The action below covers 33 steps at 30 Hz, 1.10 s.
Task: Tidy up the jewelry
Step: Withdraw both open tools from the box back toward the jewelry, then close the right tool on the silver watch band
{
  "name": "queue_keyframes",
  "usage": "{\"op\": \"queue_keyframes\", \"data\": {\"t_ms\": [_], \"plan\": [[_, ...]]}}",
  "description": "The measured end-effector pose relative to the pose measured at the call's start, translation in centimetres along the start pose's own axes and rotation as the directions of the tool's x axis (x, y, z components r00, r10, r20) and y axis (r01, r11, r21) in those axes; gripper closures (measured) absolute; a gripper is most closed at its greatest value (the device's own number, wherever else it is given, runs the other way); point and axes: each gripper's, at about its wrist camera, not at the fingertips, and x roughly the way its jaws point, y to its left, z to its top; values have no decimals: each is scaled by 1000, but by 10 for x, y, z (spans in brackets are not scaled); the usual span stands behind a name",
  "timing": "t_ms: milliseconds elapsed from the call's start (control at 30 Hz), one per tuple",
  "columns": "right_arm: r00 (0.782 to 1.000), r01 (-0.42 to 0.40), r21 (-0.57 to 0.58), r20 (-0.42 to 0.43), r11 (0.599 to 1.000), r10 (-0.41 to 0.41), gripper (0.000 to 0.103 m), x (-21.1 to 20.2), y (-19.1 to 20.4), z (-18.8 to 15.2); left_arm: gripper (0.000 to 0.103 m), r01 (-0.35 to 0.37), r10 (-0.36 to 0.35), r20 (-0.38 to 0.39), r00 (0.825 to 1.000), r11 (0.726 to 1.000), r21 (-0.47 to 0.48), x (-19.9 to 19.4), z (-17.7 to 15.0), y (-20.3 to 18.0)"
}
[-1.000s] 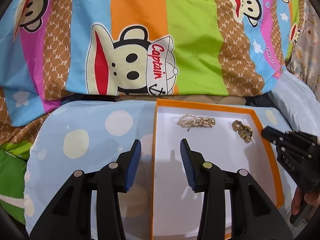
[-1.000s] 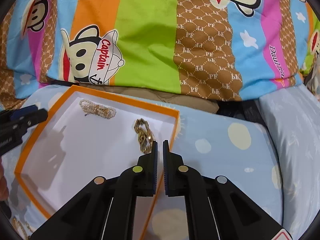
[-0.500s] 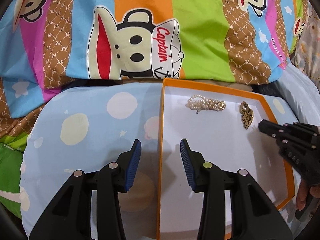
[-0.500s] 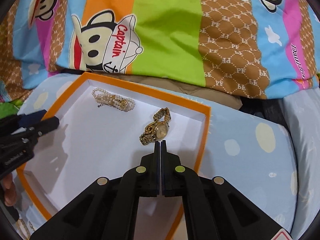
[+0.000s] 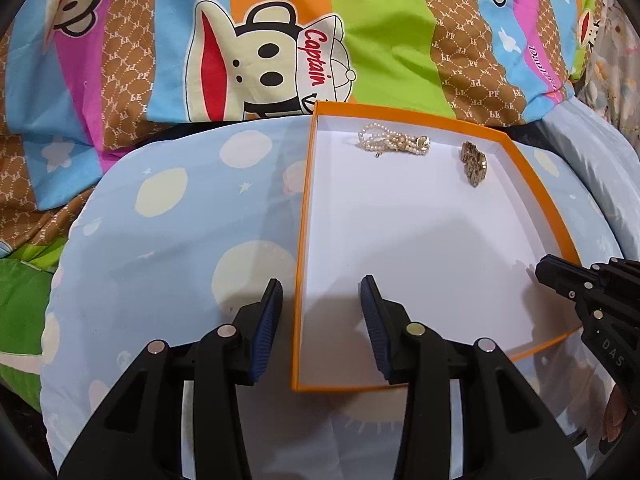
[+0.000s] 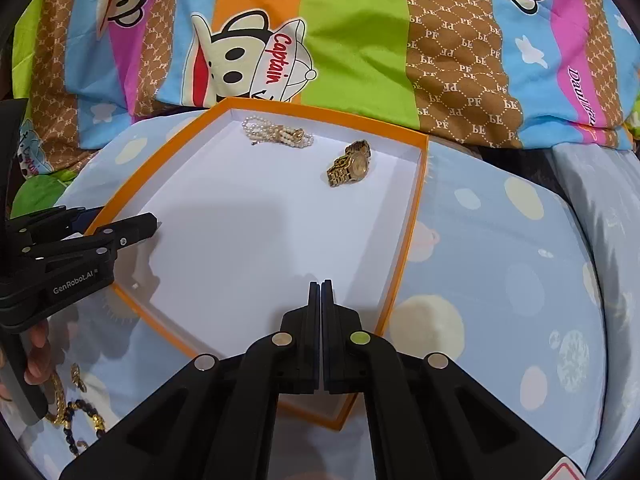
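An orange-rimmed tray (image 5: 400, 240) with a white floor lies on a dotted blue pillow. At its far end lie a pearl bracelet (image 5: 394, 144) and, to the right of it, a gold watch (image 5: 474, 162). My left gripper (image 5: 320, 292) is open and straddles the tray's left wall near the front; its pads touch nothing. My right gripper (image 6: 320, 285) is shut and empty above the tray's (image 6: 240, 240) near right corner, well short of the watch (image 6: 350, 164) and the pearls (image 6: 278, 134). Each gripper shows in the other's view: left gripper (image 6: 116, 218), right gripper (image 5: 544, 266).
Loose gold chain and dark beads (image 6: 68, 408) lie on the pillow (image 5: 180, 220) at the lower left of the right wrist view, near a person's hand (image 6: 36, 356). A bright cartoon-print blanket (image 5: 280, 60) rises behind the tray. A pale cushion (image 6: 600, 220) sits to the right.
Both grippers have drawn back toward the tray's near end. The right gripper's jaws went from a thin gap to fully shut, and the watch now lies far ahead of them.
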Motion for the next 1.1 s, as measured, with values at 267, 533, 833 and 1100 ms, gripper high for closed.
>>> {"op": "queue_keyframes", "data": {"t_ms": [267, 533, 833, 1100], "plan": [[1000, 10, 37, 15, 999, -11, 103, -15, -3, -21, 62, 12, -12, 4, 1000, 1000, -22, -11, -21, 2], [999, 22, 43, 35, 999, -23, 102, -31, -2, -31, 64, 37, -36, 19, 999, 998, -41, -20, -28, 2], [990, -30, 61, 136, 998, 22, 61, -100, -4, -83, 29, 45, -33, 152, 988, 996, -75, -90, -51, 28], [990, -76, 93, 125, 993, 64, 36, -103, 2, -128, 22, 68, -52, 118, 992, 987, -143, -116, -111, 56]]}}
